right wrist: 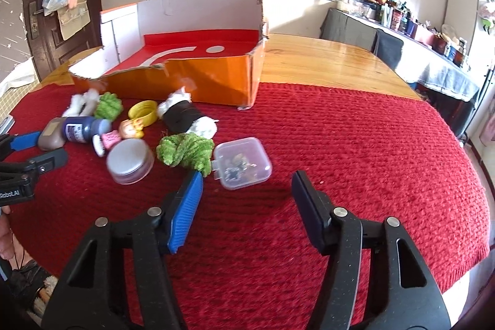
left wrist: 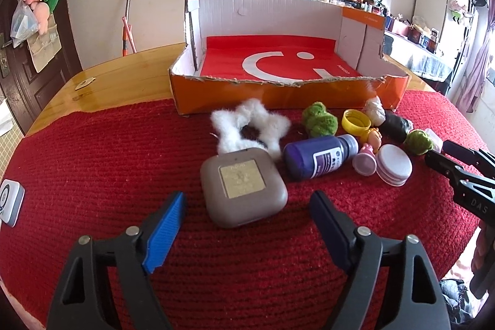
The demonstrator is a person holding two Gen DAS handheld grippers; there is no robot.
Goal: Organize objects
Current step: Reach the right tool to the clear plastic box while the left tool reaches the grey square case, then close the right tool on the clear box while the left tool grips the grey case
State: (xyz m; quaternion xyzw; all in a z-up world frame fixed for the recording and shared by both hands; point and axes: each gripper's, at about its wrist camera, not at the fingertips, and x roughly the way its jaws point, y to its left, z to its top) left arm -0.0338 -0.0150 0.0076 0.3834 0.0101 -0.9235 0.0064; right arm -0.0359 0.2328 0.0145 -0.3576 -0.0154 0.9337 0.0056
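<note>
My left gripper (left wrist: 247, 198) stands open over the red knitted cloth (left wrist: 92, 163), its tips on either side of the near end of a brown square case (left wrist: 244, 190) without pressing it. My right gripper (right wrist: 247, 177) is open too, and a clear plastic box (right wrist: 243, 163) with small bits inside lies just ahead of its tips, untouched. Close by lie a purple bottle (left wrist: 318, 156), a lavender round jar (left wrist: 394, 164), a small doll (right wrist: 123, 133), a yellow cap (left wrist: 355, 119), two green fuzzy scrunchies (right wrist: 185, 152) (left wrist: 320, 119), a white furry scrunchie (left wrist: 250, 126) and a black-and-white roll (right wrist: 185, 115).
An orange cardboard box (left wrist: 278, 95) with a red lining stands open behind the pile, its front wall torn low. A wooden table (right wrist: 324, 57) shows beyond the cloth. A small white device (left wrist: 9, 201) lies at the cloth's left edge. The cloth to the right is bare.
</note>
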